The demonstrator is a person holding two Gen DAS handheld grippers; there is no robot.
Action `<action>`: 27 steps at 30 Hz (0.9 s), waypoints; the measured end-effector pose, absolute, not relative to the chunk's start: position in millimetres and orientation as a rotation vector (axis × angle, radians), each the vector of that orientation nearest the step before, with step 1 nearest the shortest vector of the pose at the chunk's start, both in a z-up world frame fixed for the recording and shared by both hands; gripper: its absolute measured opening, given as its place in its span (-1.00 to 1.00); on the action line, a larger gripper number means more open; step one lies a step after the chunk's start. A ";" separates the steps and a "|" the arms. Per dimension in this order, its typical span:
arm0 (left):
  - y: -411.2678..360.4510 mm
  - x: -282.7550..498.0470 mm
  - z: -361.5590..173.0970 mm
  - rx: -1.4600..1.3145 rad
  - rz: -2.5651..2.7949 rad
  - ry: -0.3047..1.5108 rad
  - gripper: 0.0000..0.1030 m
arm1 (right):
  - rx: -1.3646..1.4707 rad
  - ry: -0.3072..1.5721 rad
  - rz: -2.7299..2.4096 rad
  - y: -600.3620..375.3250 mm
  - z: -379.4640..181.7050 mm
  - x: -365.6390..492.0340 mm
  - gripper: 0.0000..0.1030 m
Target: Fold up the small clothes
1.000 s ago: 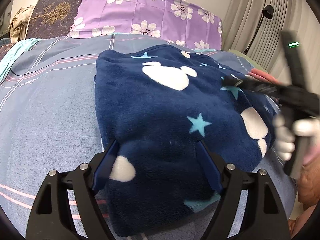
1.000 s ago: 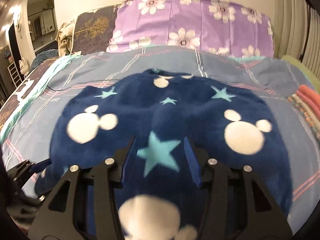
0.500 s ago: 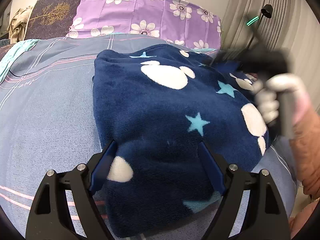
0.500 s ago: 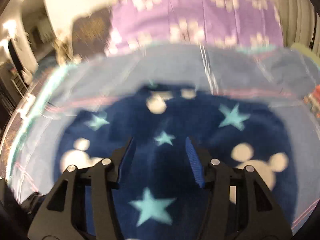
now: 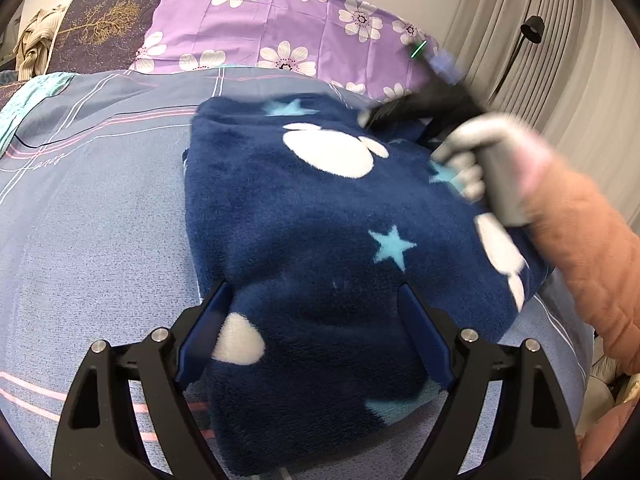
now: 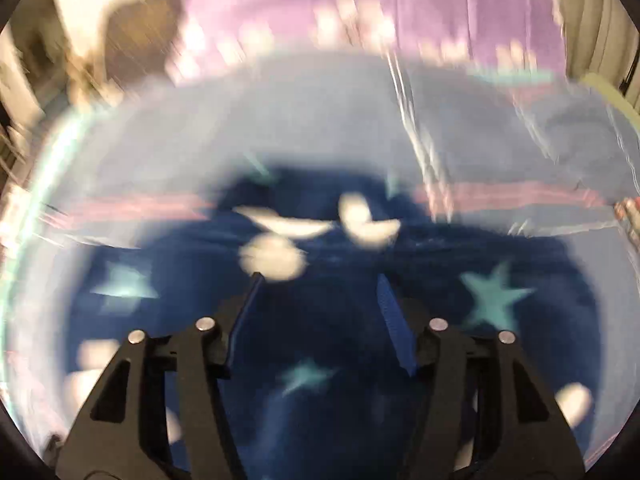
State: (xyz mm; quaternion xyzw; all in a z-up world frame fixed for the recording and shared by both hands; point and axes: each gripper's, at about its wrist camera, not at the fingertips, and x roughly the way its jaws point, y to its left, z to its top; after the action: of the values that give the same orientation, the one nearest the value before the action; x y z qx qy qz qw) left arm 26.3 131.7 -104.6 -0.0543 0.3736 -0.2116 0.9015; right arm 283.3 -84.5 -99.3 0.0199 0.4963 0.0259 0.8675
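i see the blue fleece garment [image 5: 312, 216] lying folded on the bed [image 5: 92, 208]. its long side runs from near my left tongs [image 5: 316, 312] away toward the purple flower pillow [image 5: 280, 28]. my left tongs are wide, with the near end of the fleece between the two fingers. my right tongs [image 6: 318, 300] are wide too, holding nothing, right above the fleece. that view is very blurry.

A navy fleece garment [image 5: 304, 216] with white mouse-head shapes and light-blue stars lies on a grey-blue bedsheet [image 5: 92, 208] lined in pink and white, below a purple pillow [image 5: 280, 28] with white flowers.
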 end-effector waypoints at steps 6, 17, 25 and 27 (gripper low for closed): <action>134.9 28.3 -105.4 -0.128 -0.448 0.777 0.68 | 0.016 1.019 0.048 -80.9 -87.1 277.7 0.23; 144.8 25.3 -102.7 -0.161 -0.448 0.748 0.67 | -0.050 0.836 0.331 -50.0 -10.8 130.4 0.25; 218.6 1.0 -92.2 -0.488 -0.397 0.656 0.66 | -0.288 0.804 0.613 23.8 -27.4 10.3 0.34; 228.6 -5.5 -90.6 -0.480 -0.358 0.645 0.66 | -0.365 0.775 0.658 47.5 -34.2 -12.6 0.34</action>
State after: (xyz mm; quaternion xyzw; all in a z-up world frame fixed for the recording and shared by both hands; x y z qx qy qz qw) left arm -5.5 228.6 -90.6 -0.2323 0.3121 -0.1731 0.9048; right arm -12.6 47.5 -34.2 -0.1737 0.3689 0.3132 0.8577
